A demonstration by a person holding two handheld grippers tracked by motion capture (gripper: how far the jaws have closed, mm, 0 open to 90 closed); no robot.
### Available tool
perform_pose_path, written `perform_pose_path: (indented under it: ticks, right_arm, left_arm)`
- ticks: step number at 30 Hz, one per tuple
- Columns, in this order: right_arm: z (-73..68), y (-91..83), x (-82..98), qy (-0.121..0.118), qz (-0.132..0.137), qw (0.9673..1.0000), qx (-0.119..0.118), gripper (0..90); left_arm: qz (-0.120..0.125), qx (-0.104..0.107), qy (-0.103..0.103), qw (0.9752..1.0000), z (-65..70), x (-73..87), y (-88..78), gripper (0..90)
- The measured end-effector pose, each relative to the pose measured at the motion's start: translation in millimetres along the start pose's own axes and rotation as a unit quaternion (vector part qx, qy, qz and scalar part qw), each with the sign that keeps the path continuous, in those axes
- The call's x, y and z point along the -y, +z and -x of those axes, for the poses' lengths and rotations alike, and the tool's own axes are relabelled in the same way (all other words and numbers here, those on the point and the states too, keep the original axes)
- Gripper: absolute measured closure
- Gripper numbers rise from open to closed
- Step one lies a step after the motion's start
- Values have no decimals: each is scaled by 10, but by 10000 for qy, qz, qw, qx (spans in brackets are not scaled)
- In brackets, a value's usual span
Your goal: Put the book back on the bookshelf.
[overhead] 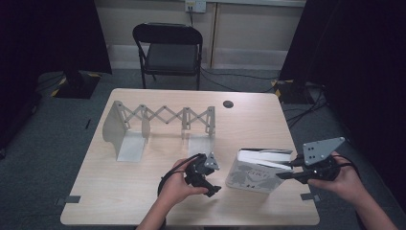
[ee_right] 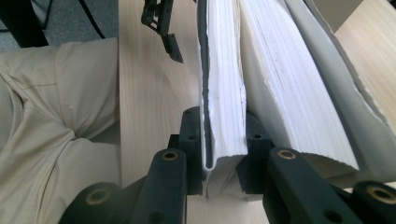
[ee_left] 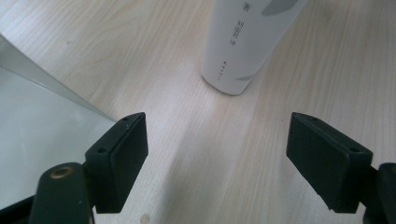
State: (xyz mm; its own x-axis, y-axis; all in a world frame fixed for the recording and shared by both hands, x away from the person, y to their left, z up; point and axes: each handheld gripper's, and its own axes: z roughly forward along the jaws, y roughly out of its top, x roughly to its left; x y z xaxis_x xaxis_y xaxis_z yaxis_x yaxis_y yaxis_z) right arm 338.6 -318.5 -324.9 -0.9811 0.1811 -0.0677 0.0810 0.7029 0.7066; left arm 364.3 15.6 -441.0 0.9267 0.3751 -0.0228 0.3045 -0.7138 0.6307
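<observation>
Right gripper [ee_right: 224,144] I have clamped on a sheaf of pages and the cover of the white book [overhead: 253,175] standing at the table's [overhead: 158,201] near right edge, while my left gripper [ee_left: 217,158] hangs beside it, jaws apart and empty.

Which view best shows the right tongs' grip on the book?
Right gripper view: the right tongs pinch a sheaf of the book with its cover. The high view shows book and tongs small, the contact unclear. The left gripper view shows its spine.
</observation>
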Motion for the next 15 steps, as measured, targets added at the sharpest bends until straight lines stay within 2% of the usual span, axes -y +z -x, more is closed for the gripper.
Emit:
perform_pose_path:
  ticks: [3,9,15]
  right_arm:
    - [1,-1,-36,53,-171,9998,44,756]
    - [0,-1,-42,39,-200,9998,42,754]
    - [-5,-3,-49,38,-247,9997,30,751]
  left_arm:
    - [-63,37,78,9999,-2,-69,-16,206]
    - [-23,84,161,9998,18,-221,-114,209]
    - [-109,133,290,9994,23,-400,-189,222]
